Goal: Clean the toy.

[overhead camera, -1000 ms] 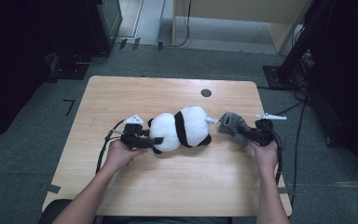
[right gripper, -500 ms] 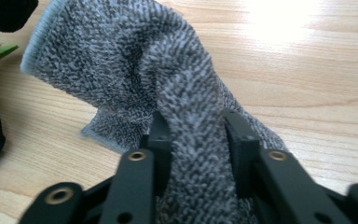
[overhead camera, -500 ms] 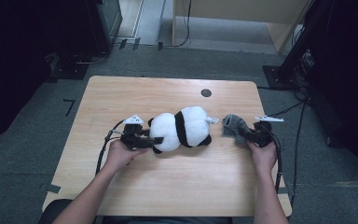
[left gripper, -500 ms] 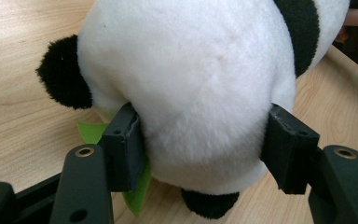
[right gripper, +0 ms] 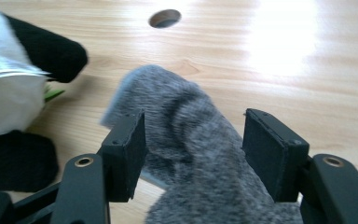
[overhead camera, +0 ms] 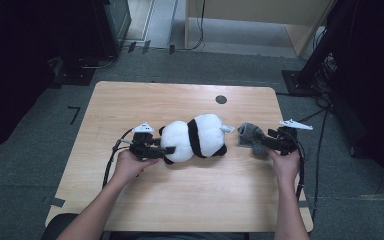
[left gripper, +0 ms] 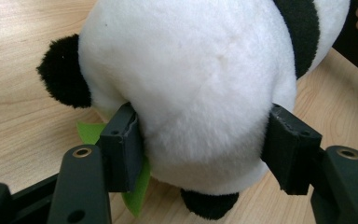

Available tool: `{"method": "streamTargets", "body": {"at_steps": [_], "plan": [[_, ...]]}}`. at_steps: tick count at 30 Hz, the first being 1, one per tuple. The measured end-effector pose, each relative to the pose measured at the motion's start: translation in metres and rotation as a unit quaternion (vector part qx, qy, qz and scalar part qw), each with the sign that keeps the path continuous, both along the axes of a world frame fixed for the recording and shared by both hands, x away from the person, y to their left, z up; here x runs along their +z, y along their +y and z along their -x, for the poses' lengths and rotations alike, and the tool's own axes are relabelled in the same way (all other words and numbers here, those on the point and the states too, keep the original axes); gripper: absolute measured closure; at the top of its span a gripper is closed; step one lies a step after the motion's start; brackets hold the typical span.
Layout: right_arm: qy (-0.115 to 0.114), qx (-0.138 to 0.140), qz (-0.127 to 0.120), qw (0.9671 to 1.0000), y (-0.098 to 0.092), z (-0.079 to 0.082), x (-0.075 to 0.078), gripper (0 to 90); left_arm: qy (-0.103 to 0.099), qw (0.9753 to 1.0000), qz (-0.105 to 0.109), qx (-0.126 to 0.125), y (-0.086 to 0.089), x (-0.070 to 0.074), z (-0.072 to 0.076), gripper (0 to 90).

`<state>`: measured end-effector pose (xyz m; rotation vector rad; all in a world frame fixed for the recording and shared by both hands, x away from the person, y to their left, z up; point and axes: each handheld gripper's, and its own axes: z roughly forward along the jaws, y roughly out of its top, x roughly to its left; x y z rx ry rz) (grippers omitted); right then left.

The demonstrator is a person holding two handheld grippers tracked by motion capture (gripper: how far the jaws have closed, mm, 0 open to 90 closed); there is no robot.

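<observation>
A black-and-white plush panda [overhead camera: 195, 137] lies on its side in the middle of the wooden table [overhead camera: 180, 200]. My left gripper [overhead camera: 167, 150] is shut on its white head end, and in the left gripper view both pads press into the fur of the panda [left gripper: 191, 79] around the gripper's midpoint [left gripper: 205, 135]. A green felt leaf [left gripper: 91, 133] pokes out under the plush. A grey fuzzy cloth piece [overhead camera: 249, 136] lies right of the panda. My right gripper [overhead camera: 260, 142] stands open around this grey cloth [right gripper: 182, 116], which runs between the jaws [right gripper: 193, 149] with a gap at the right pad.
A round cable hole [overhead camera: 221, 99] sits in the table behind the panda, and the right gripper view has the hole [right gripper: 164, 17] at its top. Cables trail from both grippers. Dark equipment and carpet surround the table.
My right gripper and the grey cloth have shifted slightly right and toward me, away from the panda. The left gripper and the panda have stayed put.
</observation>
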<state>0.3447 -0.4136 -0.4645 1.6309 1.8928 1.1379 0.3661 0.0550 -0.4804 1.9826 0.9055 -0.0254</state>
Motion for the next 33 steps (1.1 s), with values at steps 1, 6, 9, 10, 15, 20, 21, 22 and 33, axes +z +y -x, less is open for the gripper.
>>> {"method": "streamTargets", "body": {"at_steps": [1, 6, 9, 10, 15, 20, 21, 22, 33], "plan": [[-0.001, 0.006, 0.004, 1.0, 0.004, 0.001, 0.002, 39.4, 0.0, 1.0, 0.0, 0.0, 0.0, 0.0, 0.0, 36.3], [-0.003, 0.029, 0.015, 0.9995, 0.016, 0.006, 0.009, 39.1, 0.002, 1.0, 0.002, 0.002, 0.0, 0.001, -0.001, 35.9], [-0.002, 0.042, 0.013, 0.999, 0.023, 0.007, 0.012, 39.3, 0.003, 1.0, 0.001, 0.002, 0.0, 0.001, -0.001, 35.6], [-0.002, 0.046, 0.013, 0.9989, 0.025, 0.008, 0.013, 39.3, 0.004, 1.0, 0.002, 0.002, 0.0, 0.001, -0.001, 35.6], [-0.002, 0.065, 0.019, 0.9977, 0.039, 0.01, 0.017, 39.3, 0.008, 1.0, 0.005, 0.003, 0.001, 0.001, -0.001, 35.1], [-0.008, 0.086, 0.022, 0.996, 0.052, 0.012, 0.021, 39.5, 0.009, 0.9999, 0.01, 0.004, 0.001, 0.001, -0.002, 34.9], [-0.008, 0.089, 0.021, 0.9958, 0.055, 0.012, 0.022, 39.5, 0.009, 0.9999, 0.01, 0.004, 0.001, 0.001, -0.002, 34.9], [-0.009, 0.092, 0.021, 0.9955, 0.058, 0.012, 0.022, 39.5, 0.009, 0.9999, 0.01, 0.004, 0.001, 0.001, -0.003, 34.8], [-0.029, 0.145, 0.017, 0.9889, 0.091, 0.014, 0.031, 38.6, 0.014, 0.9998, 0.012, 0.003, 0.001, 0.002, -0.004, 34.8]]}}
